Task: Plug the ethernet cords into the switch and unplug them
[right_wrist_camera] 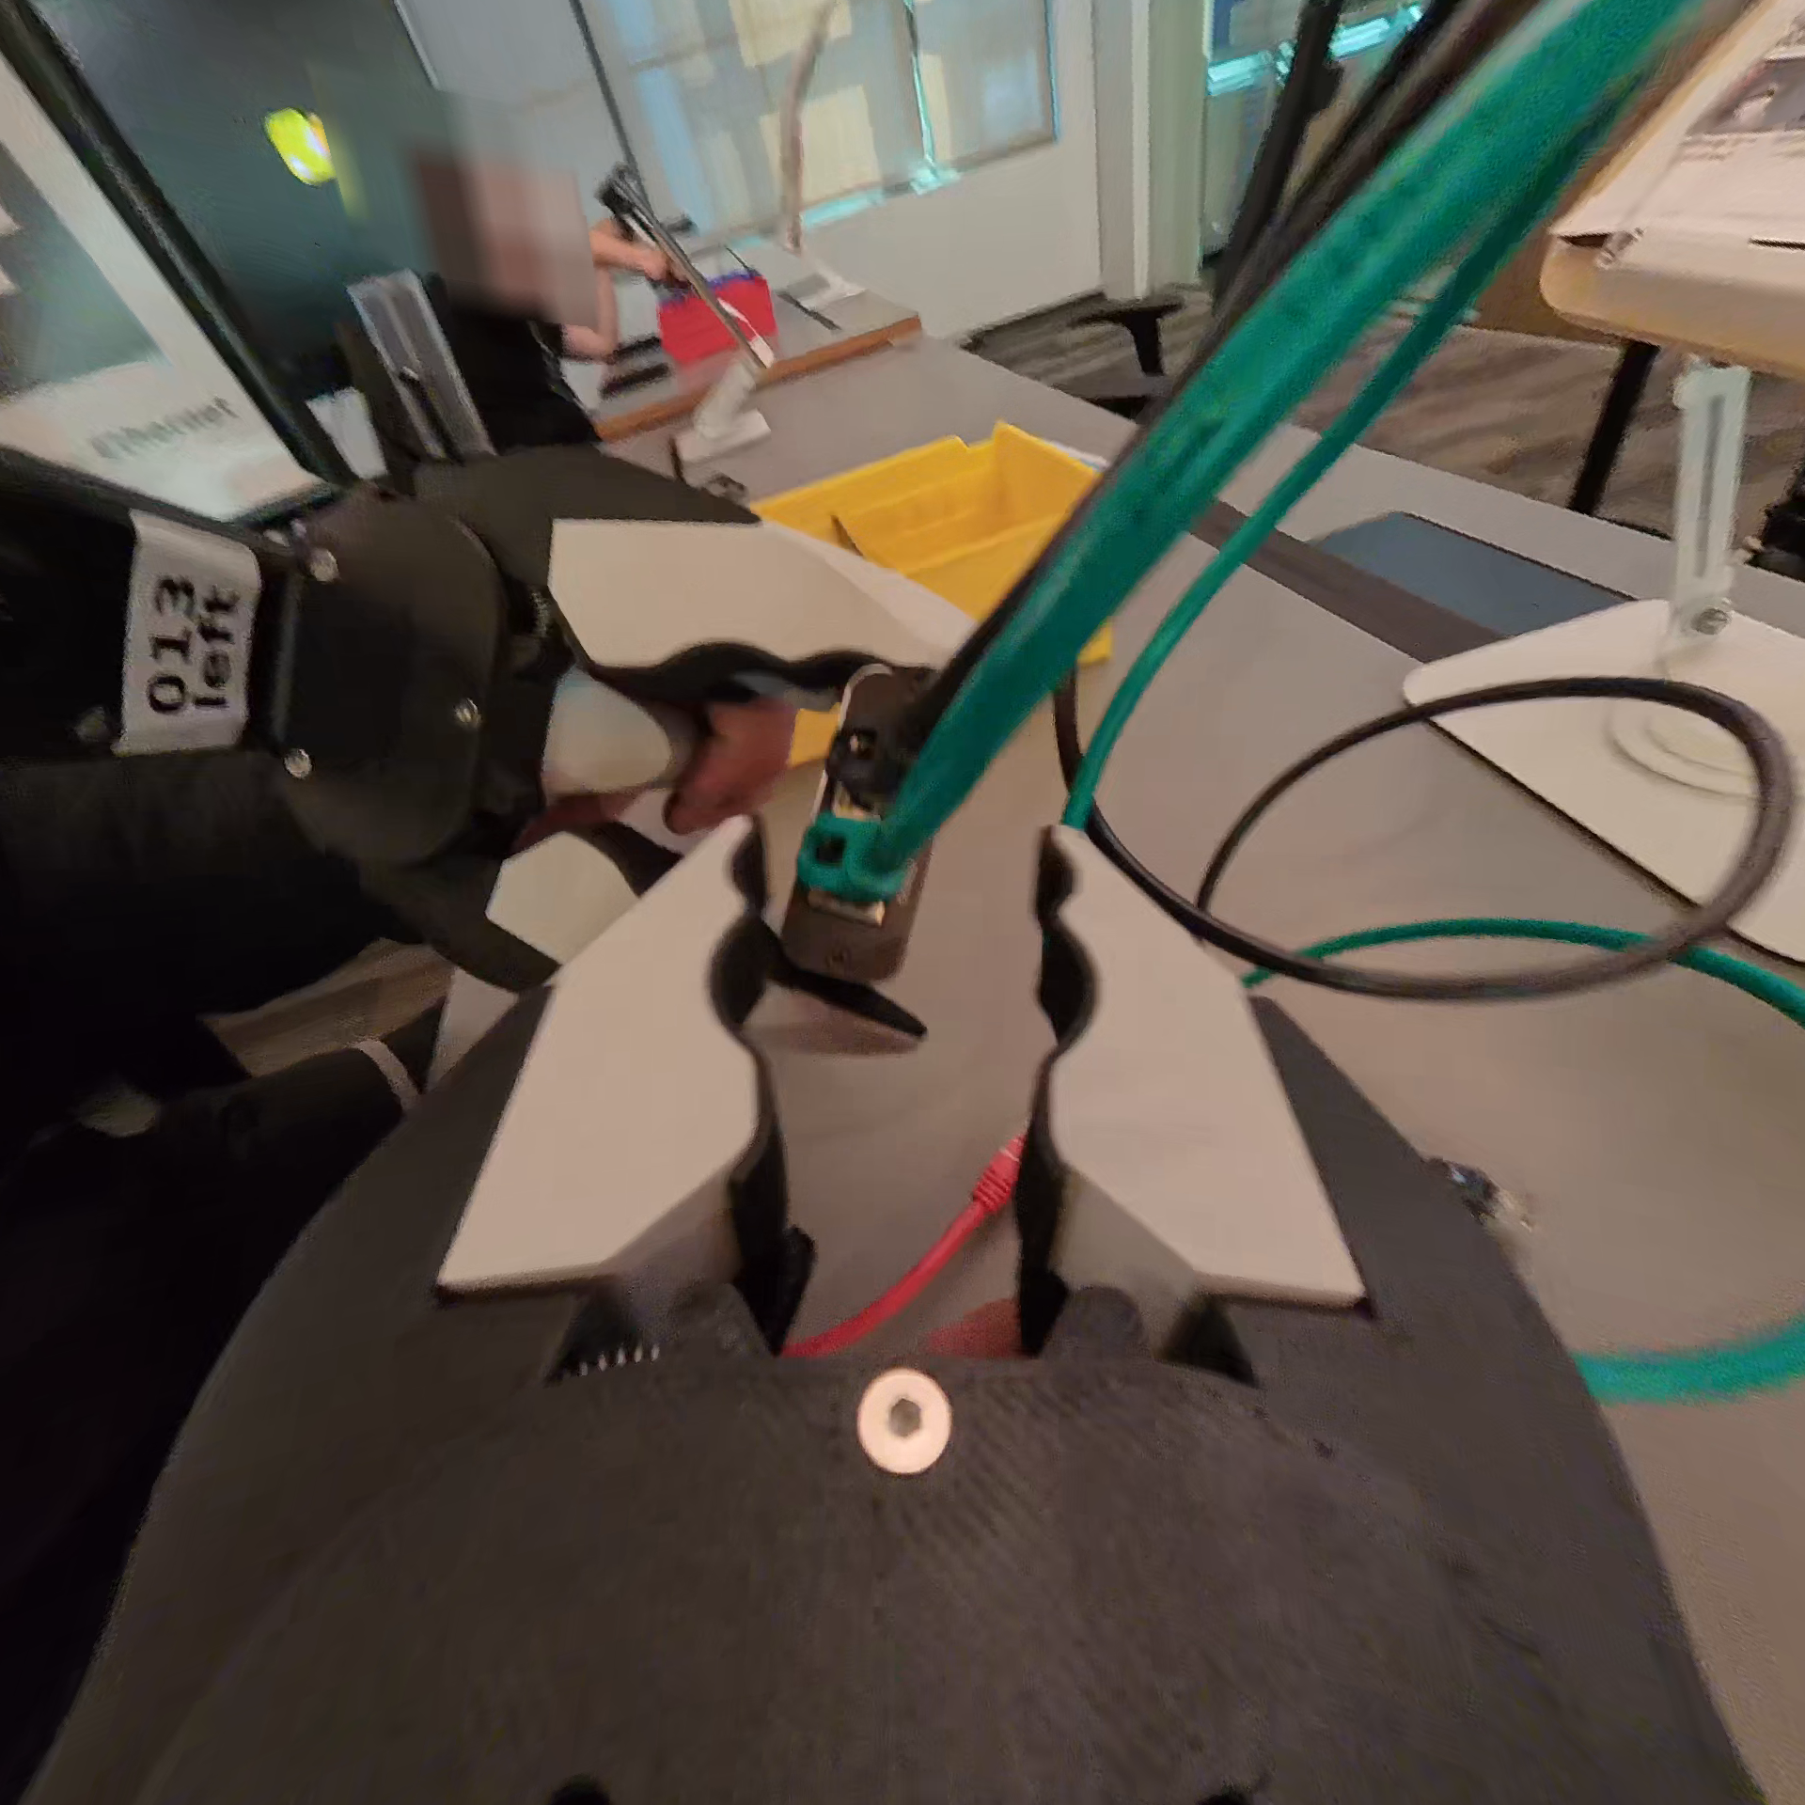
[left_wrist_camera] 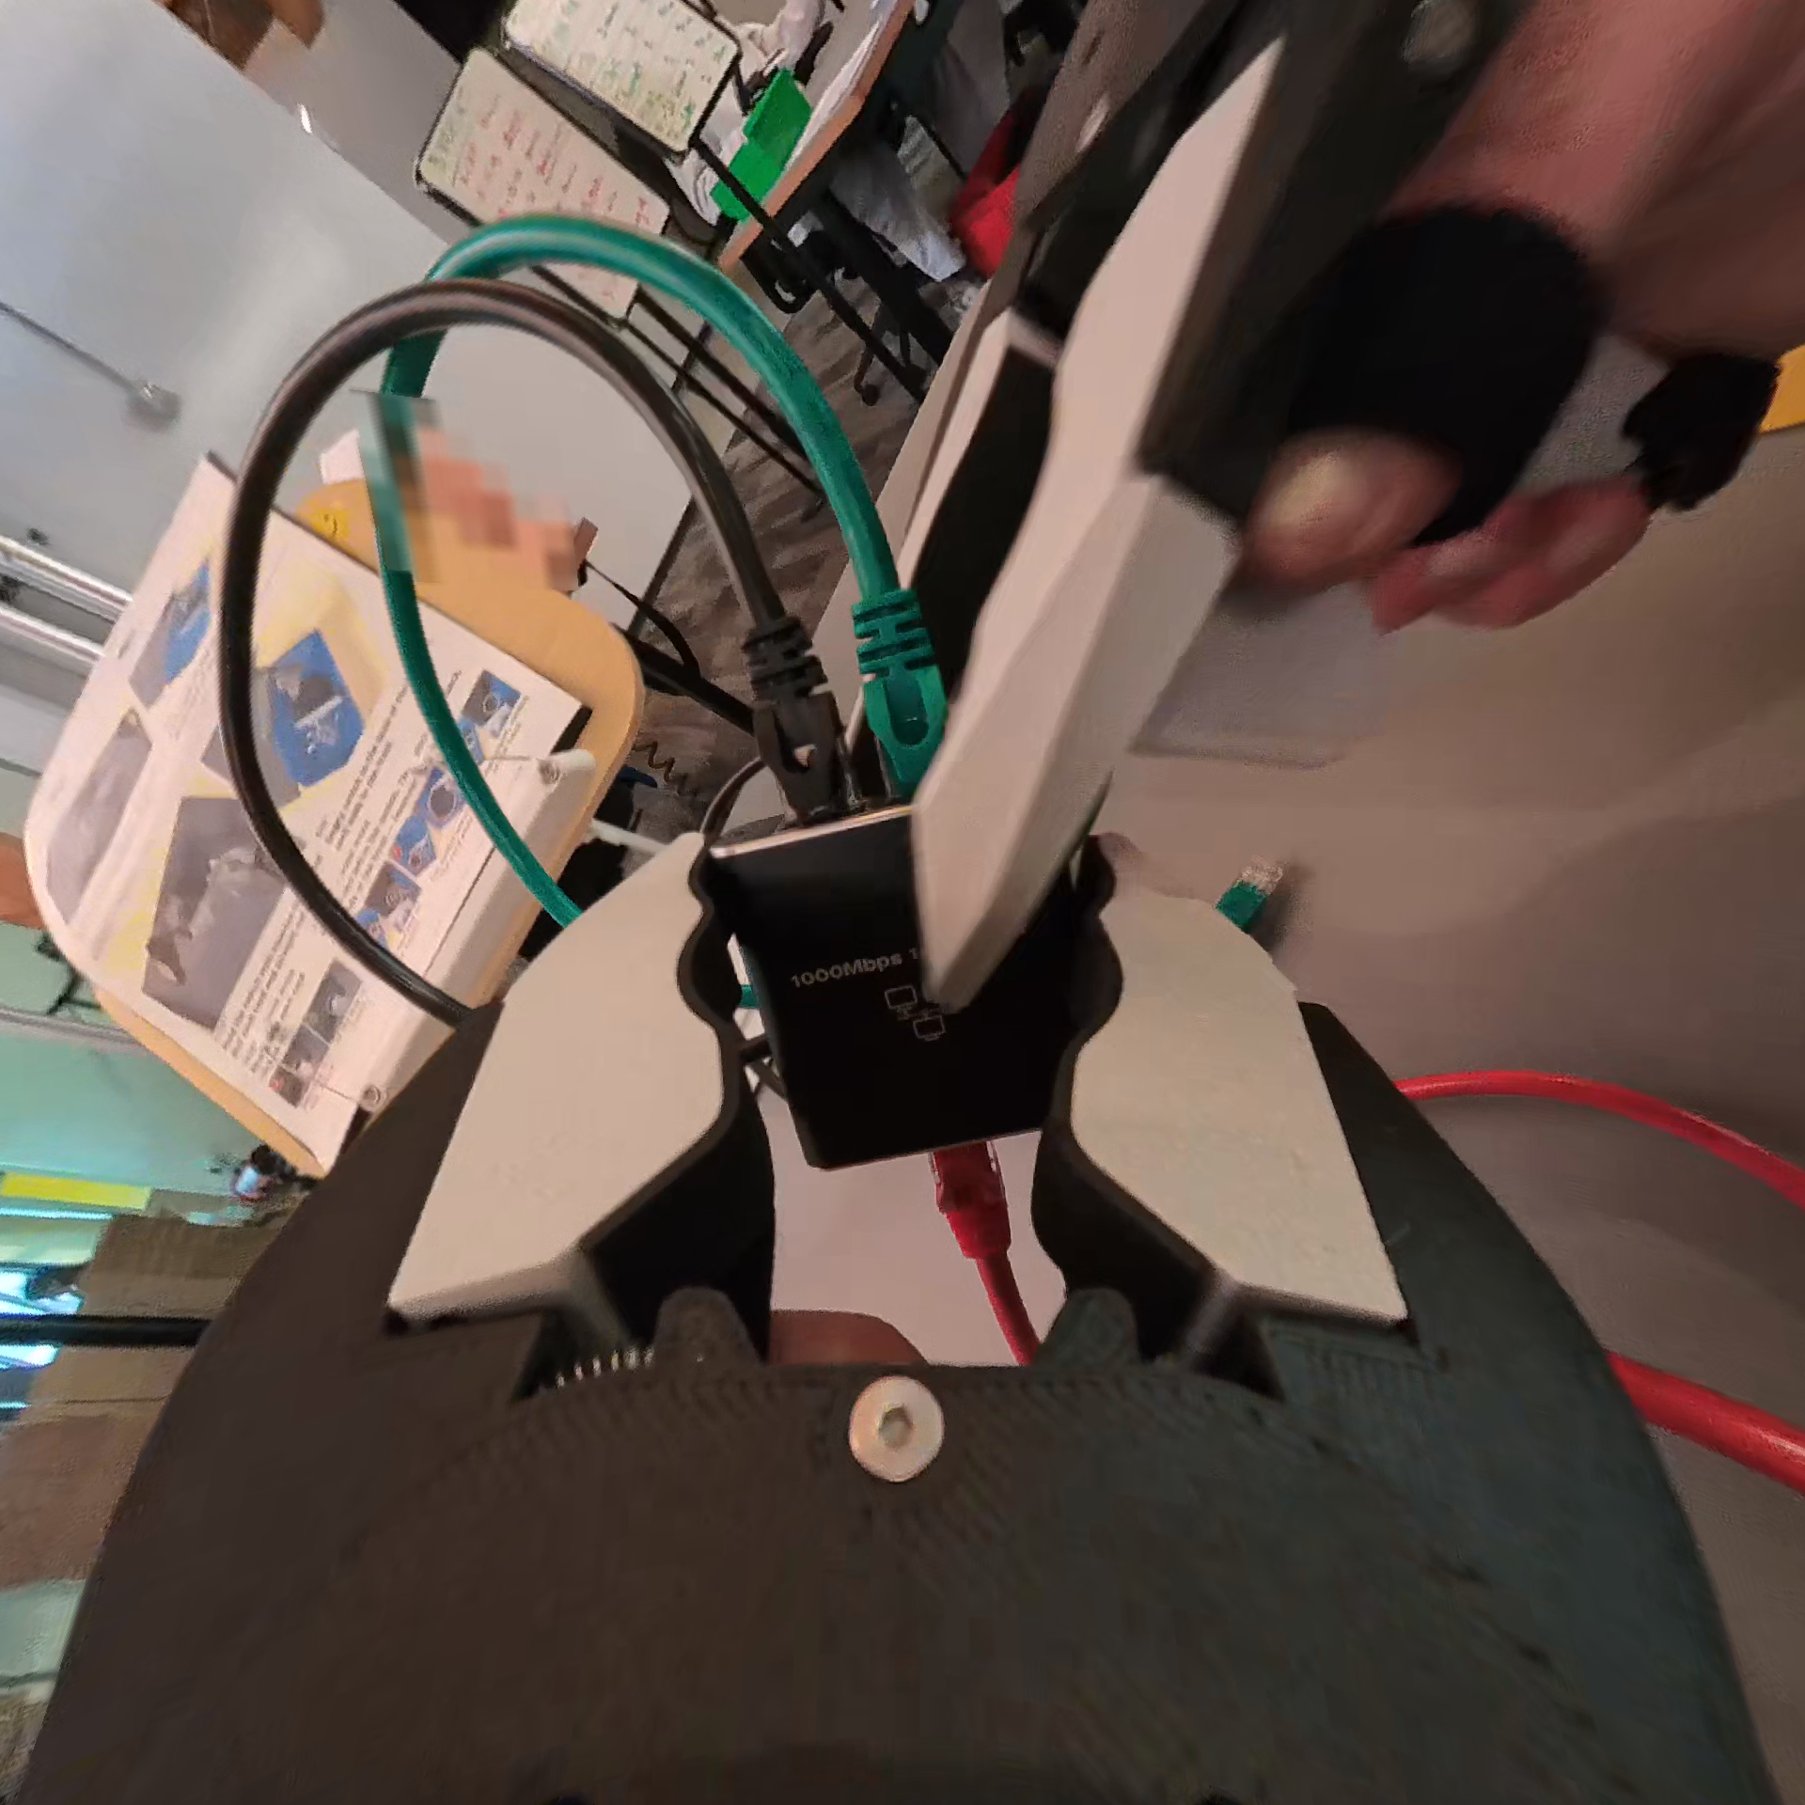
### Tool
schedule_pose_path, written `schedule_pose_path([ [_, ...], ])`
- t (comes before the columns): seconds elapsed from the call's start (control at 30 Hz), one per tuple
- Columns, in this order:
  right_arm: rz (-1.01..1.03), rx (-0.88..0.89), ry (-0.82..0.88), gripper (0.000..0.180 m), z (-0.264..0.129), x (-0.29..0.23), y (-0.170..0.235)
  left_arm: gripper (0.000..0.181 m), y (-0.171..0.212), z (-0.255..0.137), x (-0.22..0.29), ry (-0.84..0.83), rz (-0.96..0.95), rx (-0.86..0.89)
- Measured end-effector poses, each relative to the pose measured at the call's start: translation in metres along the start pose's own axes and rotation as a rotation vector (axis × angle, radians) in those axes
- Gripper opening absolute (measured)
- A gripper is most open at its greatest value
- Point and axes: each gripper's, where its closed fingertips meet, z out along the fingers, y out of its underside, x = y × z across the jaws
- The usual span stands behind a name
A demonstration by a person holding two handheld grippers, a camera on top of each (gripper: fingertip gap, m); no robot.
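My left gripper (left_wrist_camera: 899, 879) is shut on the black switch (left_wrist_camera: 879, 1026) and holds it above the grey table. A black cord's plug (left_wrist_camera: 796, 723) and a green cord's plug (left_wrist_camera: 899, 684) sit in ports on the switch's far side. My right gripper (right_wrist_camera: 894, 879) is open, its tips on either side of the switch (right_wrist_camera: 850, 938) and the green plug (right_wrist_camera: 840, 860). One of its fingers (left_wrist_camera: 1055, 684) crosses in front of the switch in the left wrist view. A red cord (left_wrist_camera: 977, 1231) lies under the switch, and it also shows in the right wrist view (right_wrist_camera: 918, 1260).
A loose green plug (left_wrist_camera: 1250, 884) lies on the table (right_wrist_camera: 1367, 1123). The black cord loops (right_wrist_camera: 1465, 977) to the right. A yellow bin (right_wrist_camera: 938, 527) stands behind the switch, with a white stand base (right_wrist_camera: 1612, 703) at right. A printed board (left_wrist_camera: 293, 781) and a person are farther back.
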Motion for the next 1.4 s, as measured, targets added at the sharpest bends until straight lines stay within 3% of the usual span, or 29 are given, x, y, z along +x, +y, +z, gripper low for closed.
schedule_pose_path([
  [0.03, 0.005, 0.024, -0.031, 0.032, 0.002, -0.004, -0.002, 0.066, -0.002, 0.001, 0.002, -0.005, 0.017, -0.003],
  [0.07, 0.008, 0.041, -0.051, 0.025, 0.002, -0.007, -0.003, 0.066, -0.002, 0.001, 0.001, -0.025, 0.033, -0.012],
  [0.13, -0.002, 0.037, -0.045, 0.024, 0.003, -0.006, -0.002, 0.066, 0.0, 0.003, 0.002, -0.028, 0.056, -0.014],
  [0.3, -0.045, 0.016, 0.01, 0.023, -0.003, 0.003, 0.0, 0.087, 0.002, -0.004, -0.007, -0.036, 0.103, -0.038],
  [0.4, -0.038, 0.044, 0.008, 0.023, -0.012, 0.006, -0.005, 0.089, 0.003, -0.025, -0.024, 0.001, -0.019, -0.014],
  [0.5, -0.037, 0.066, 0.0, 0.023, -0.019, 0.007, -0.01, 0.082, 0.024, -0.045, -0.018, 0.134, -0.098, -0.096],
  [0.67, -0.041, 0.08, -0.033, 0.023, -0.023, 0.003, -0.013, 0.086, 0.106, -0.044, 0.033, 0.322, -0.134, -0.382],
  [0.83, -0.071, 0.081, -0.056, 0.024, -0.026, -0.005, -0.015, 0.063, 0.145, -0.024, 0.069, 0.422, -0.285, -0.427],
  [0.93, -0.078, 0.074, -0.049, 0.022, -0.026, -0.003, -0.014, 0.018, 0.147, -0.018, 0.079, 0.439, -0.28, -0.415],
  [1.2, -0.017, 0.0, 0.009, 0.023, -0.02, 0.013, 0.003, 0.016, 0.162, -0.033, 0.075, 0.421, -0.266, -0.51],
  [1.4, 0.119, -0.119, 0.072, 0.023, 0.007, 0.021, 0.03, 0.015, 0.19, -0.063, 0.073, 0.42, -0.248, -0.646],
])
